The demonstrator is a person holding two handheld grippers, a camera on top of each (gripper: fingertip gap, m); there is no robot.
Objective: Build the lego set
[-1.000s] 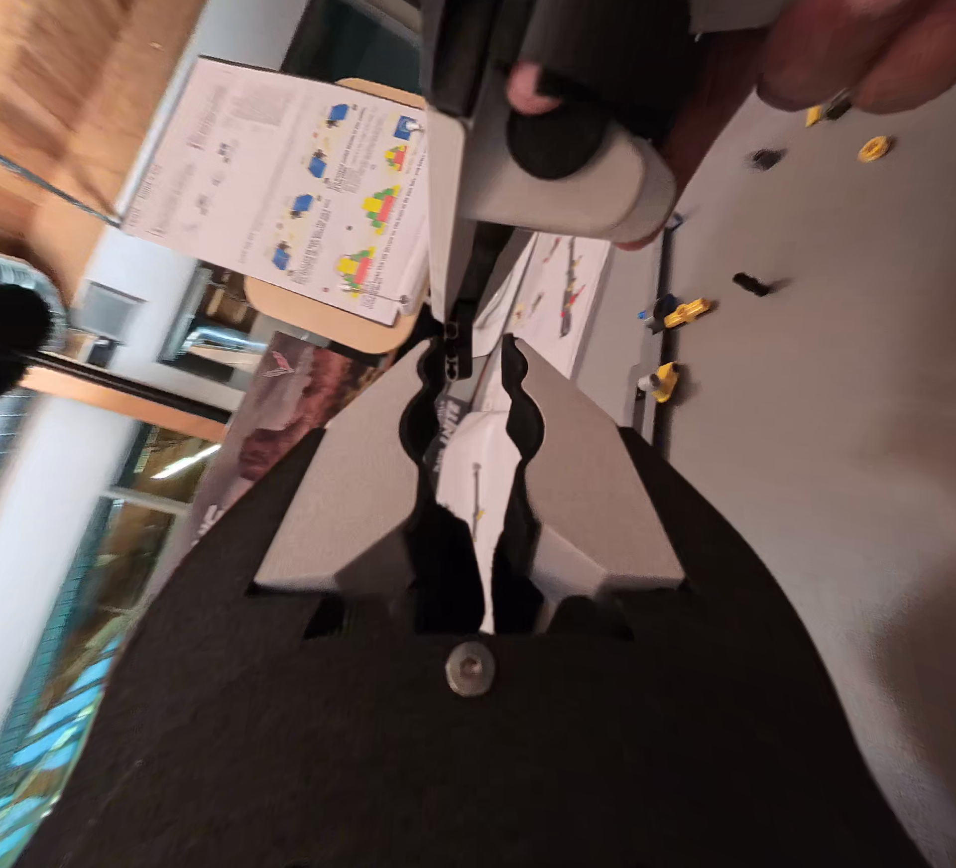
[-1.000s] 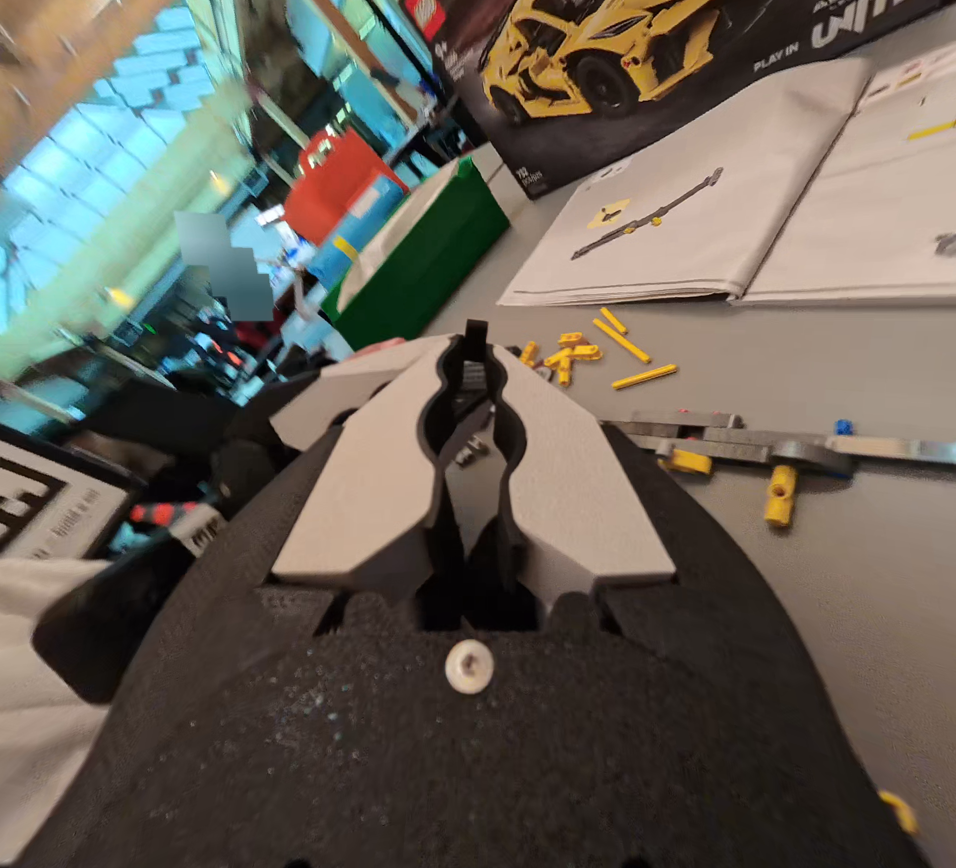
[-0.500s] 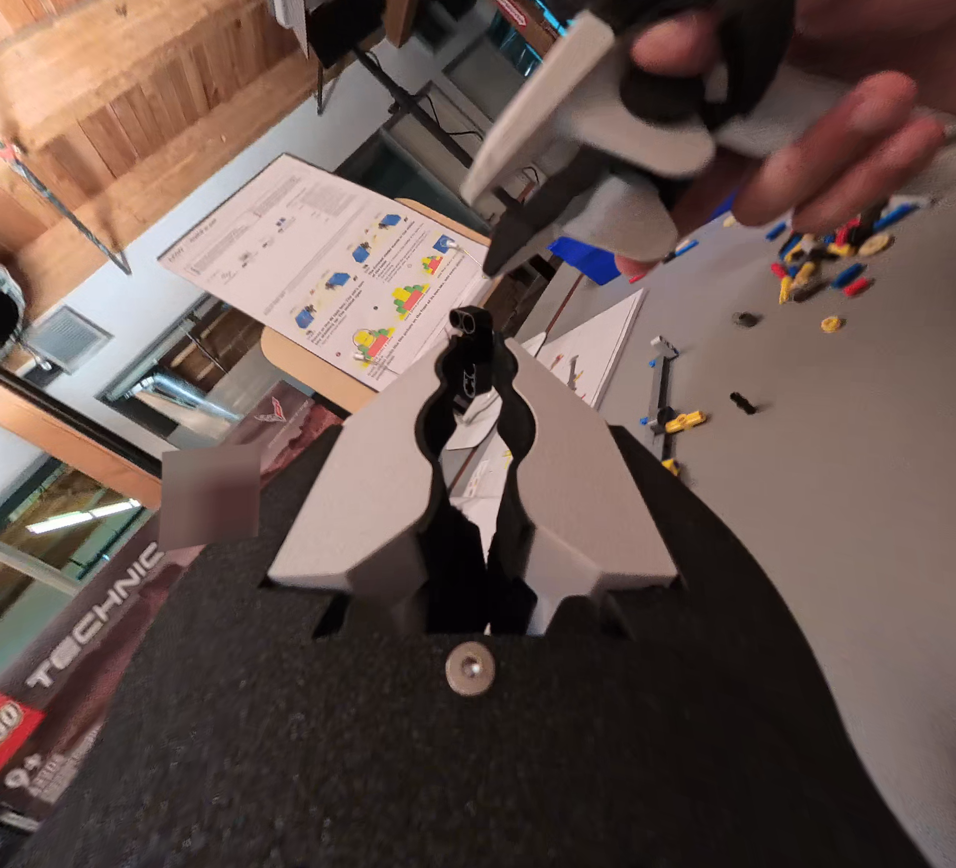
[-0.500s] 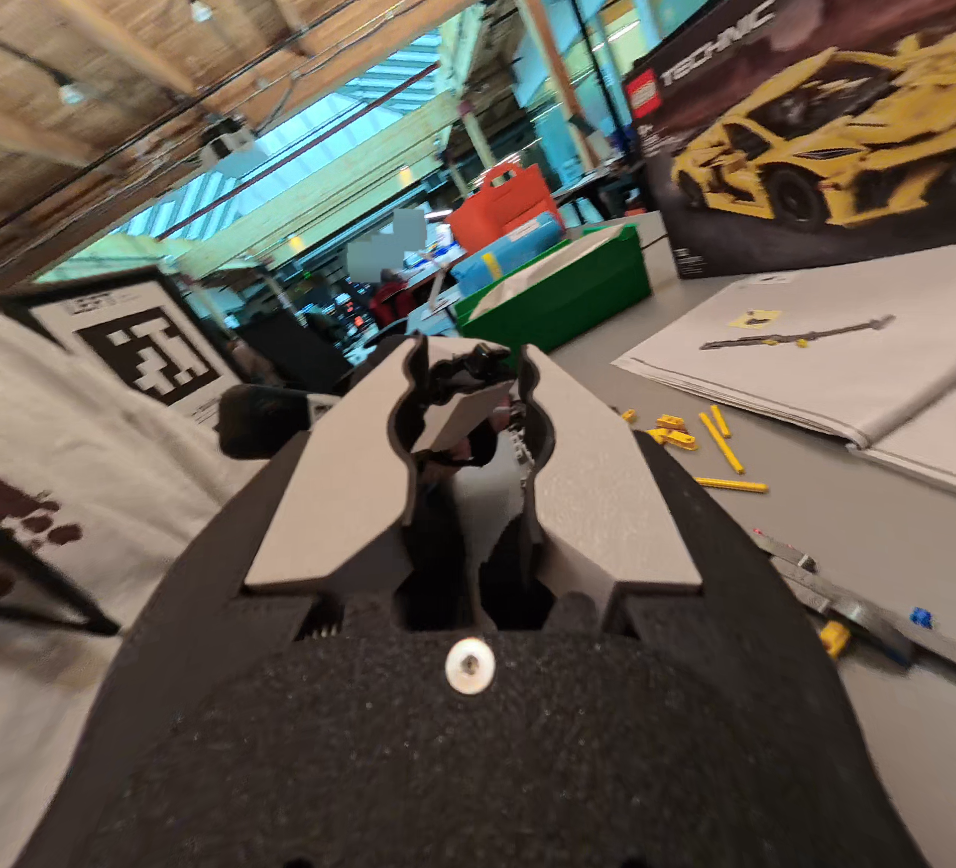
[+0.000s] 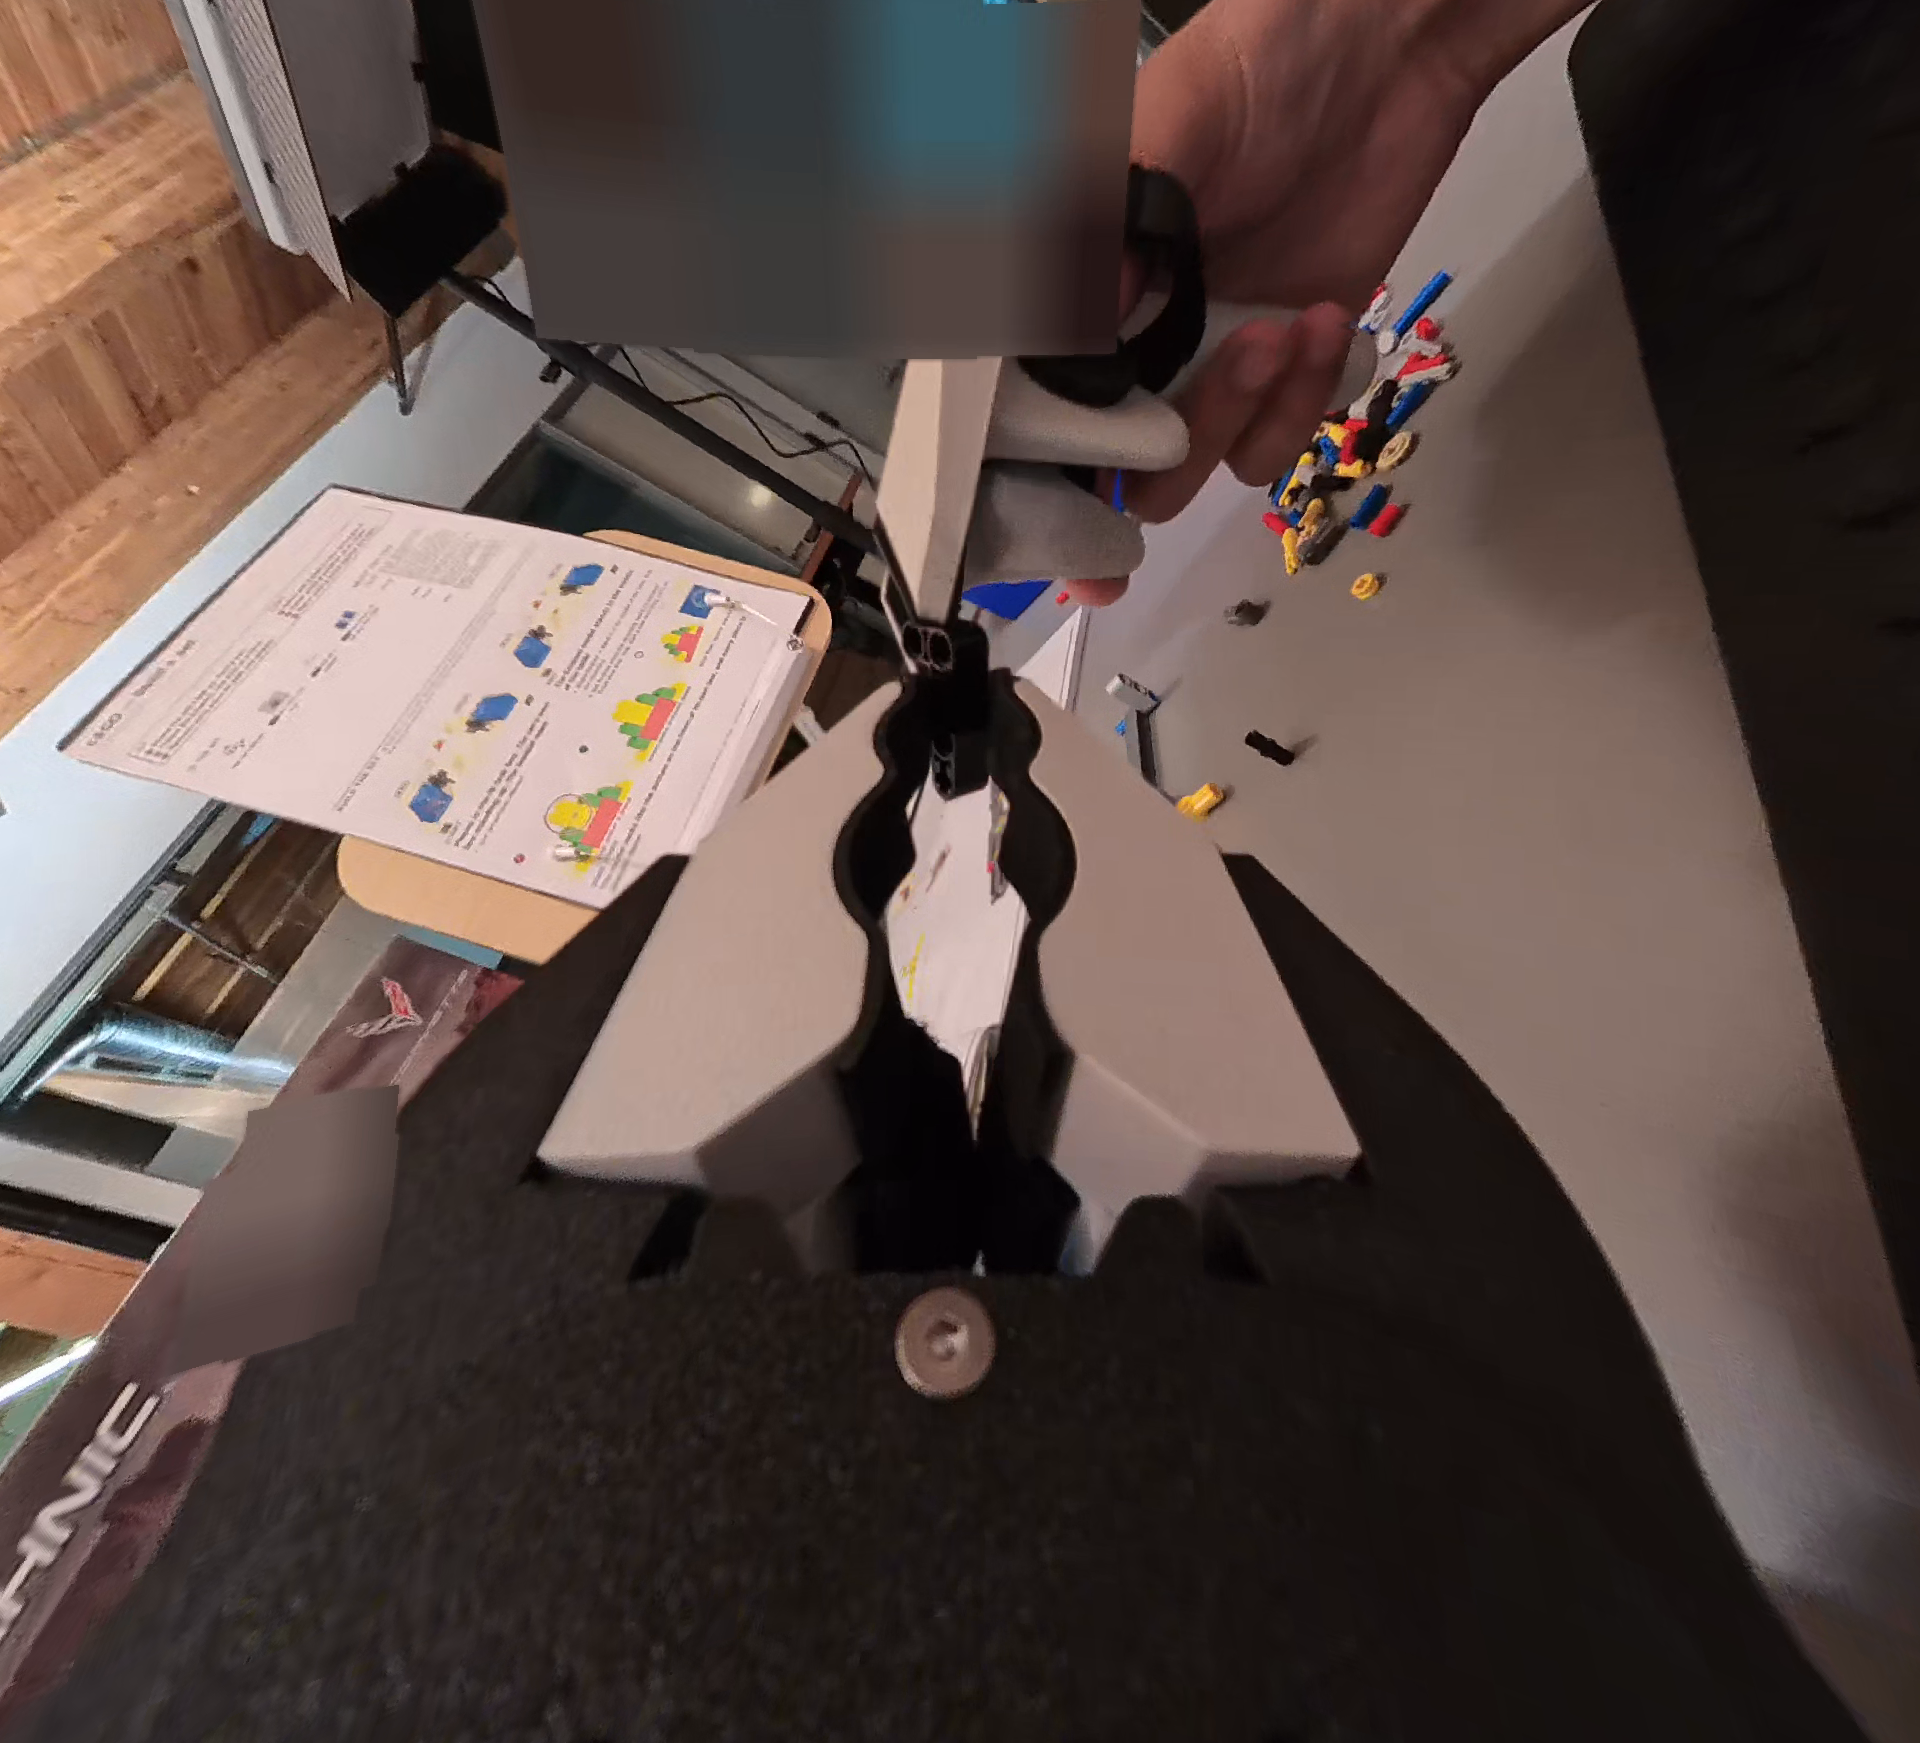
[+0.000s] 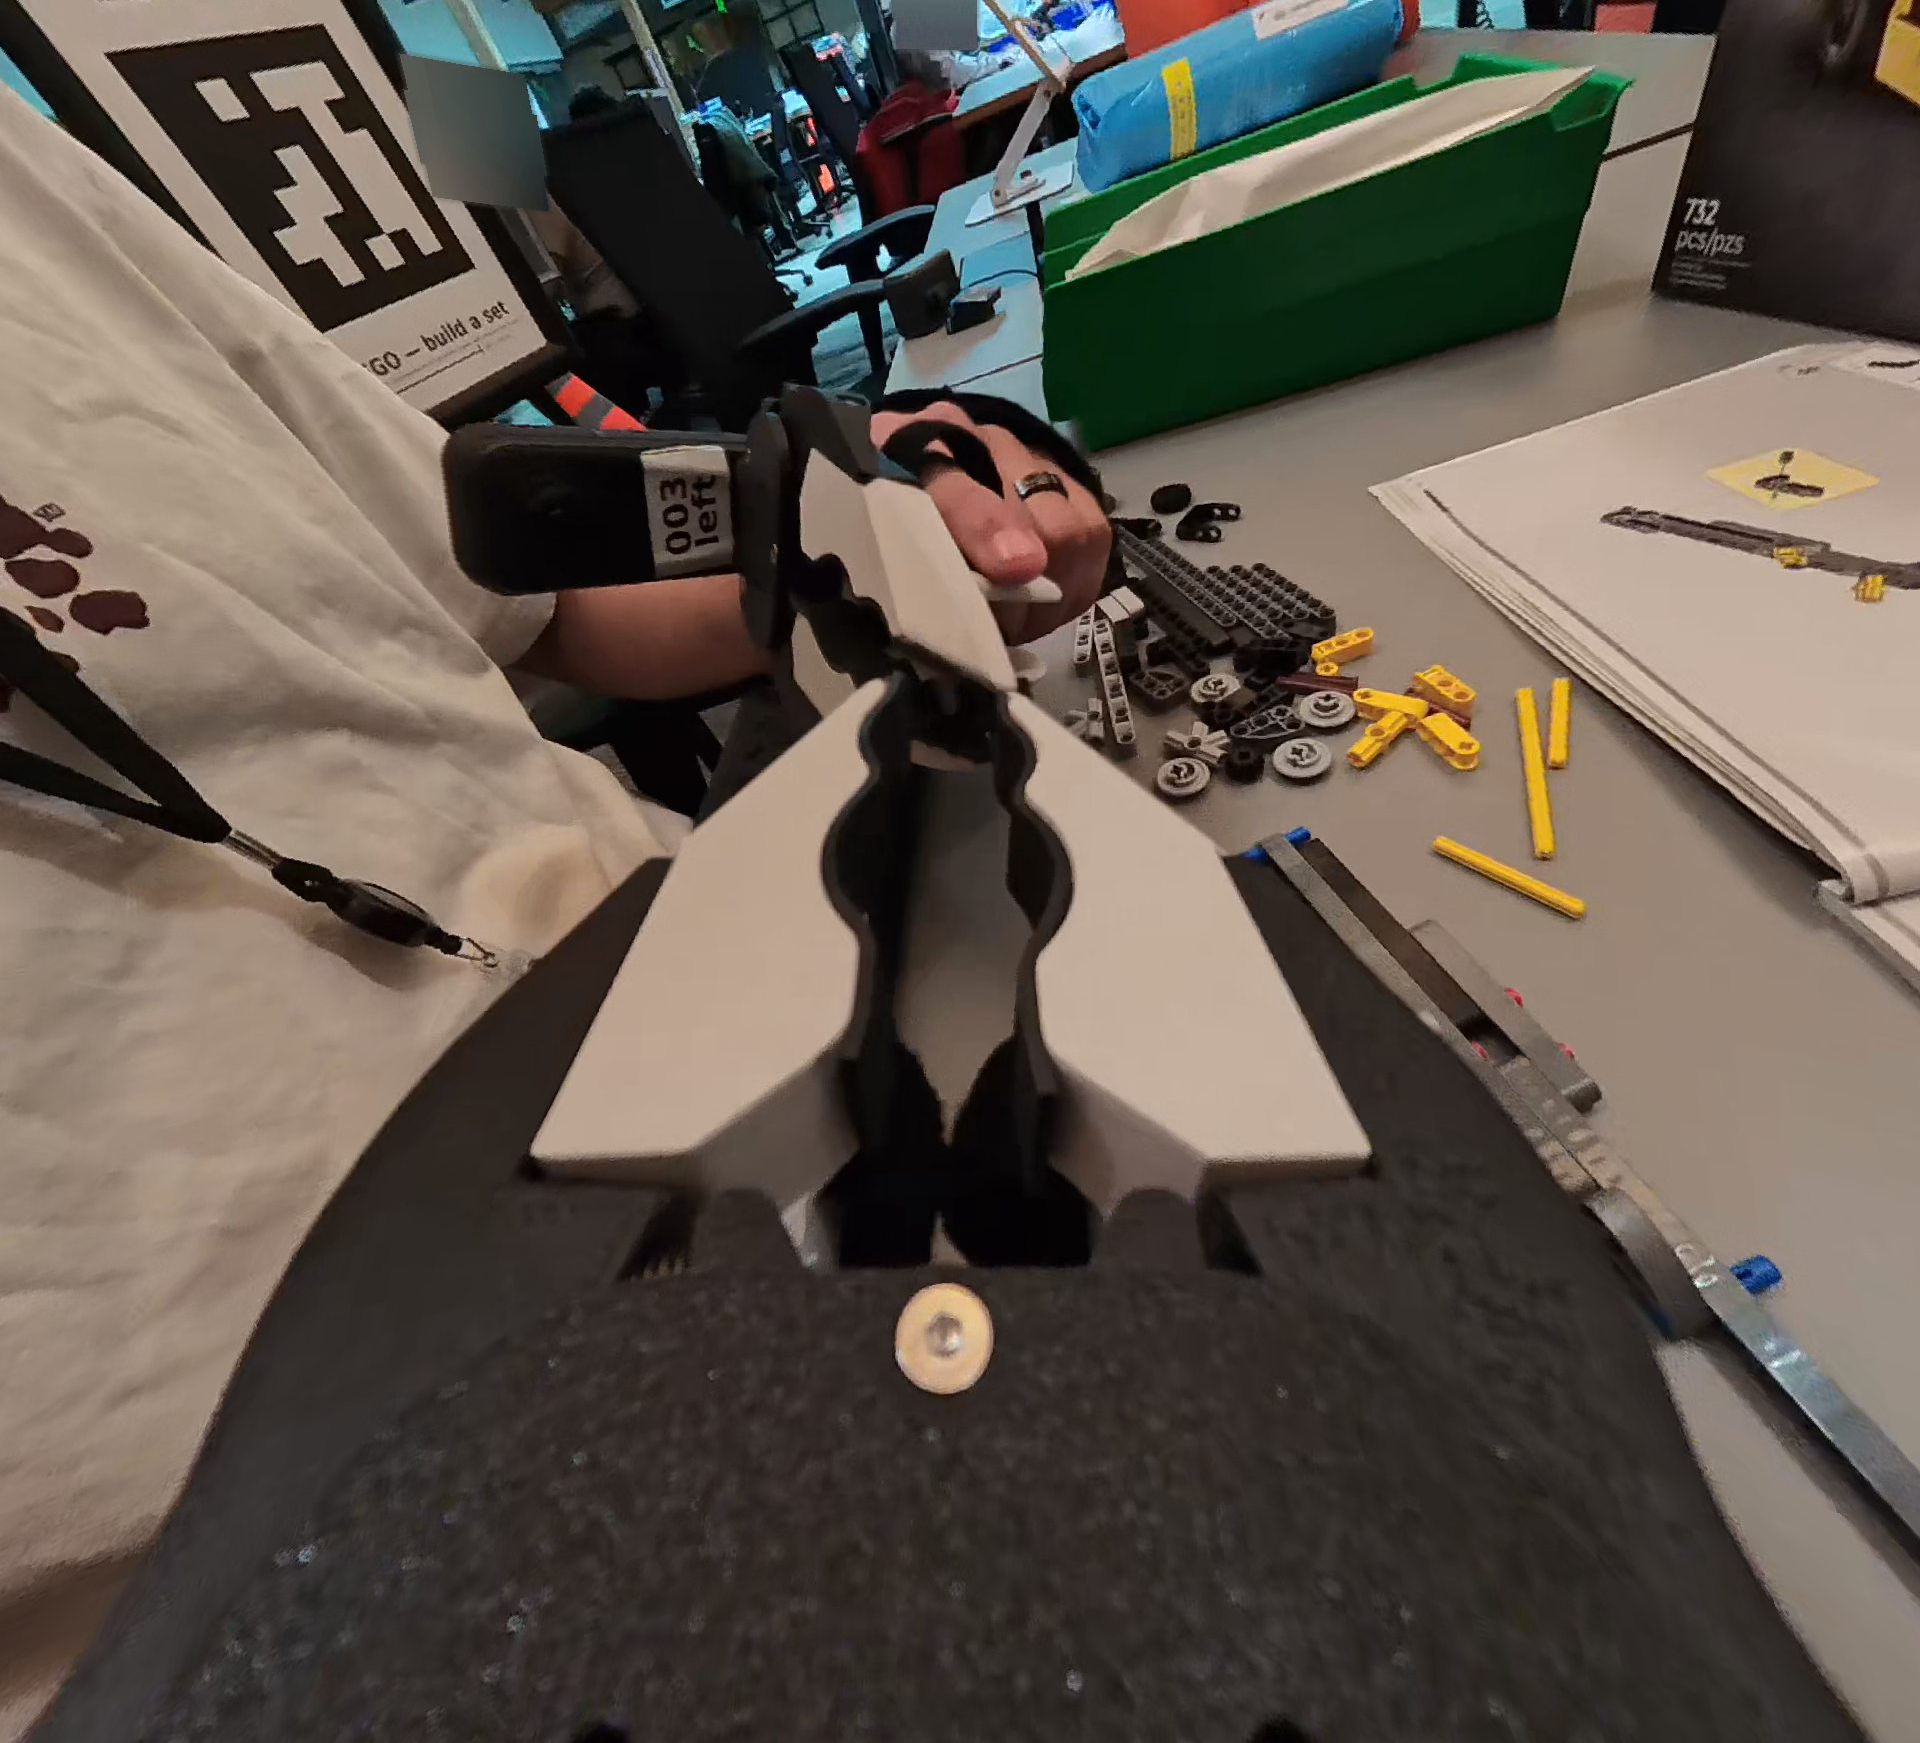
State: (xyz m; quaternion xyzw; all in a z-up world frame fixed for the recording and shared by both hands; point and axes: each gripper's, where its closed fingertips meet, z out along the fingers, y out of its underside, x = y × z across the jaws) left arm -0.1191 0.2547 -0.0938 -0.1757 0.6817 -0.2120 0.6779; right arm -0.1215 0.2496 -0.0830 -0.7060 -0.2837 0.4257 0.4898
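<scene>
My left gripper [image 5: 951, 722] is shut on a small black lego piece [image 5: 935, 649] with round holes, held up in the air above the grey table [image 5: 1455, 862]. My right gripper [image 5: 920, 618], held by a hand, comes down from above and its tips meet that piece. In the right wrist view my right gripper [image 6: 948, 701] is closed on a small black piece [image 6: 940, 717], mostly hidden between the fingers. The left gripper [image 6: 966, 675] reaches in from the upper left, tip to tip with it.
A long grey beam assembly [image 6: 1507, 1070] lies on the table at right. Nearby are a pile of grey and black parts [image 6: 1226, 633], yellow axles [image 6: 1532, 768], an open booklet [image 6: 1714, 602], a green bin [image 6: 1320, 291] and a heap of coloured parts [image 5: 1351, 446]. My two grippers' fingertips are within a few centimetres of each other.
Both grippers have risen off the table and come together tip to tip. The right gripper's view has swung from the table toward the person's shirt and the left gripper.
</scene>
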